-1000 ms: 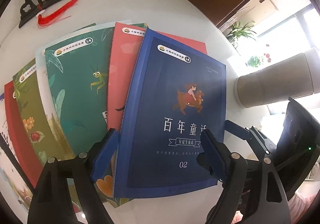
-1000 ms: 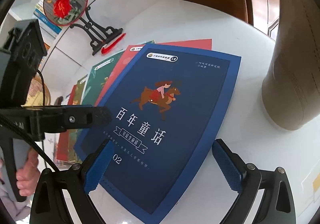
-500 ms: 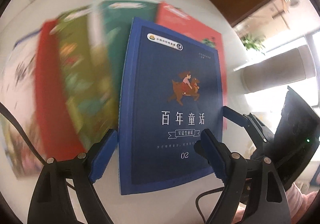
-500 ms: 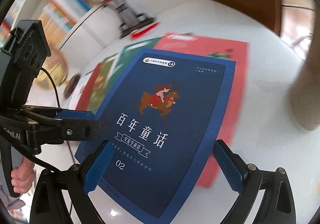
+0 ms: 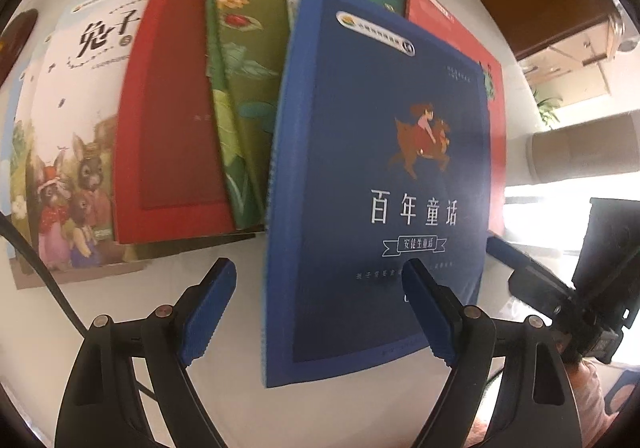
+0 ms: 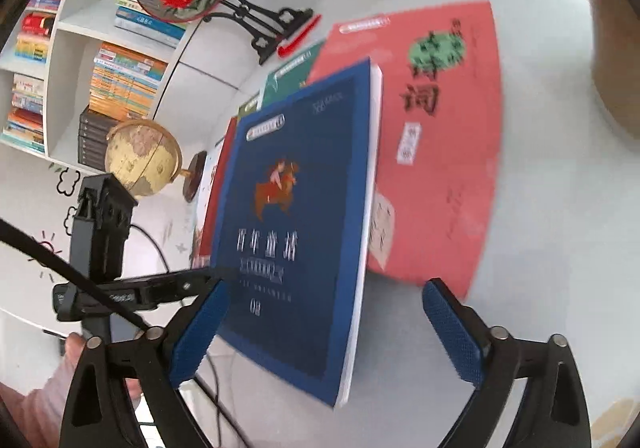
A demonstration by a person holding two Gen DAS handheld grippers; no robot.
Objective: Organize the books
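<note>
- My left gripper [image 5: 316,312] is spread open above the white table [image 5: 240,388]; its left pad hangs over bare tabletop, its right pad over the blue storybook [image 5: 380,176], gripping nothing.
- My right gripper [image 6: 328,332] is closing, pads not pressing the blue storybook [image 6: 296,232], whose lower edge lies between them.
- That book fills centre frame, its right edge tilted up off the coral-red book [image 6: 436,152].
- In the left view, the red book [image 5: 172,120], green book [image 5: 244,88] and rabbit picture book [image 5: 72,136] fan out leftward.
</note>
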